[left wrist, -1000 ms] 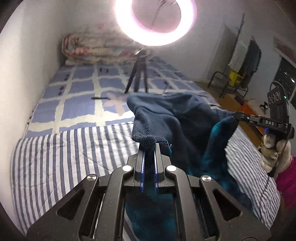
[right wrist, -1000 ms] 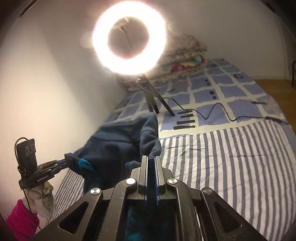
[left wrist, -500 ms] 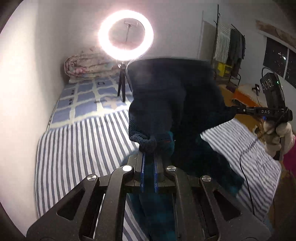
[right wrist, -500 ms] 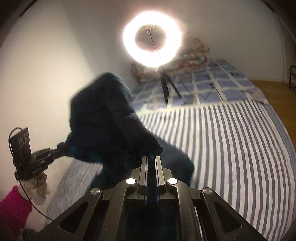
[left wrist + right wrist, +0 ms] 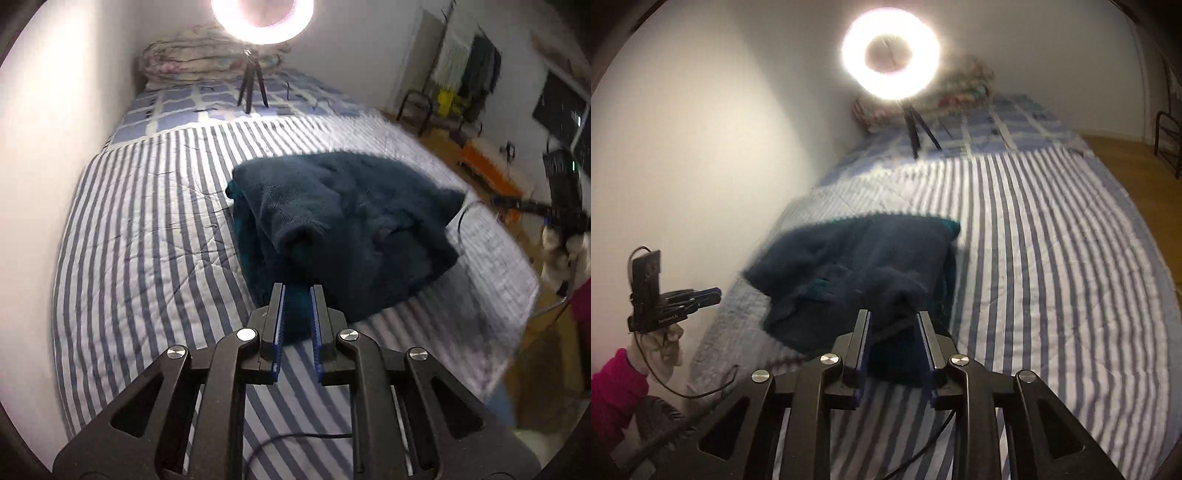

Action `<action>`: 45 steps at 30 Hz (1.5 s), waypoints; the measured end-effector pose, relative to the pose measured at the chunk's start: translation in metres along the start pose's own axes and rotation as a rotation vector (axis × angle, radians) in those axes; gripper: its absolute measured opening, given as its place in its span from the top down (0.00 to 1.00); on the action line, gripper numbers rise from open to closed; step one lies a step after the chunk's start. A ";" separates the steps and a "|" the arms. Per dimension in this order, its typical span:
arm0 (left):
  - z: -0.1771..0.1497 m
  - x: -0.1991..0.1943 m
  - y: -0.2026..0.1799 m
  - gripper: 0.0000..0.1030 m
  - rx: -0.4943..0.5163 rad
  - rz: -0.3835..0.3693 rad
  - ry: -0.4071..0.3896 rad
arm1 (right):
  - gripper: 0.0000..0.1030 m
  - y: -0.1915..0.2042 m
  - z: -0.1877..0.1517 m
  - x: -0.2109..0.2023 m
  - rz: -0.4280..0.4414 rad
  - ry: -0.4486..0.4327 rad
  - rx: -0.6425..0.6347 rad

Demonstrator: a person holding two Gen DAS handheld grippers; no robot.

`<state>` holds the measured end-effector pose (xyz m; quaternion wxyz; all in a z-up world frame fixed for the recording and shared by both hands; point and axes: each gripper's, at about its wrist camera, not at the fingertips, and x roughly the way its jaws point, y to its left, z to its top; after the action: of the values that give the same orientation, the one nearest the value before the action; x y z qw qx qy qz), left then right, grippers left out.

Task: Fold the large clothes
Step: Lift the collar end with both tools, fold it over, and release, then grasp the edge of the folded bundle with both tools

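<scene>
While the dark fleece garment (image 5: 343,229) lies bunched on the striped quilt (image 5: 147,229), left tongs (image 5: 297,291) parted, right tongs (image 5: 893,317) parted, both gripping nothing

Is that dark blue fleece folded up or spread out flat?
Folded. The fleece garment lies doubled into a thick bundle on the striped quilt, layered edges showing.

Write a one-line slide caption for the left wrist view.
Left gripper open before a dark blue fleece garment lying bunched on the striped quilt, ring light beyond.
</scene>
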<state>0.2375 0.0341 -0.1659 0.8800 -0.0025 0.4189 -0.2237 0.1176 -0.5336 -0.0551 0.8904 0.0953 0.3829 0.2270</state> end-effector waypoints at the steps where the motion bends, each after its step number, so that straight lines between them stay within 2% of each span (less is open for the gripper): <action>1: 0.000 -0.012 -0.001 0.89 -0.017 -0.003 -0.020 | 0.72 0.008 0.003 -0.020 0.012 -0.029 -0.013; 3: 0.004 -0.046 -0.005 0.85 -0.053 -0.019 -0.069 | 0.71 0.024 0.007 -0.049 0.031 -0.071 -0.034; 7: 0.015 -0.107 -0.020 0.61 -0.076 -0.058 -0.162 | 0.64 0.058 0.013 -0.105 0.059 -0.147 -0.091; 8: 0.017 -0.126 -0.028 0.59 -0.072 -0.071 -0.184 | 0.58 0.064 0.013 -0.114 0.063 -0.159 -0.103; 10: 0.022 -0.155 -0.041 0.56 -0.057 -0.083 -0.215 | 0.53 0.080 0.014 -0.138 0.076 -0.194 -0.130; 13: 0.030 -0.196 -0.056 0.48 -0.043 -0.090 -0.262 | 0.52 0.096 0.019 -0.170 0.093 -0.232 -0.157; 15: 0.036 -0.221 -0.061 0.47 -0.053 -0.104 -0.286 | 0.51 0.104 0.022 -0.184 0.090 -0.248 -0.168; 17: 0.041 -0.238 -0.065 0.46 -0.059 -0.106 -0.299 | 0.43 0.111 0.024 -0.193 0.076 -0.252 -0.189; 20: 0.049 -0.243 -0.062 0.33 -0.063 -0.086 -0.305 | 0.41 0.110 0.026 -0.190 0.064 -0.246 -0.183; 22: 0.051 -0.227 -0.053 0.33 -0.100 -0.103 -0.274 | 0.40 0.099 0.024 -0.171 0.079 -0.218 -0.138; 25: 0.051 -0.188 -0.034 0.33 -0.175 -0.133 -0.213 | 0.33 0.081 0.017 -0.135 0.088 -0.157 -0.068; 28: 0.051 -0.135 -0.005 0.33 -0.302 -0.173 -0.141 | 0.30 0.061 0.012 -0.088 0.082 -0.092 0.006; 30: 0.052 -0.096 0.020 0.33 -0.430 -0.213 -0.095 | 0.30 0.046 0.007 -0.057 0.090 -0.040 0.062; 34: 0.051 -0.028 0.054 0.33 -0.589 -0.267 -0.029 | 0.30 0.021 -0.002 0.004 0.098 0.046 0.157; 43: 0.053 0.076 0.078 0.33 -0.676 -0.267 0.084 | 0.27 -0.015 -0.008 0.093 0.158 0.093 0.350; 44: 0.051 0.084 0.079 0.33 -0.684 -0.275 0.094 | 0.28 -0.016 -0.007 0.099 0.160 0.096 0.356; 45: 0.049 0.092 0.081 0.38 -0.695 -0.285 0.104 | 0.28 -0.015 -0.007 0.107 0.167 0.100 0.360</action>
<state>0.3559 0.0613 -0.2168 0.7642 -0.3479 0.5096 -0.1880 0.1826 -0.4962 -0.1333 0.8170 0.2728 0.4518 0.2322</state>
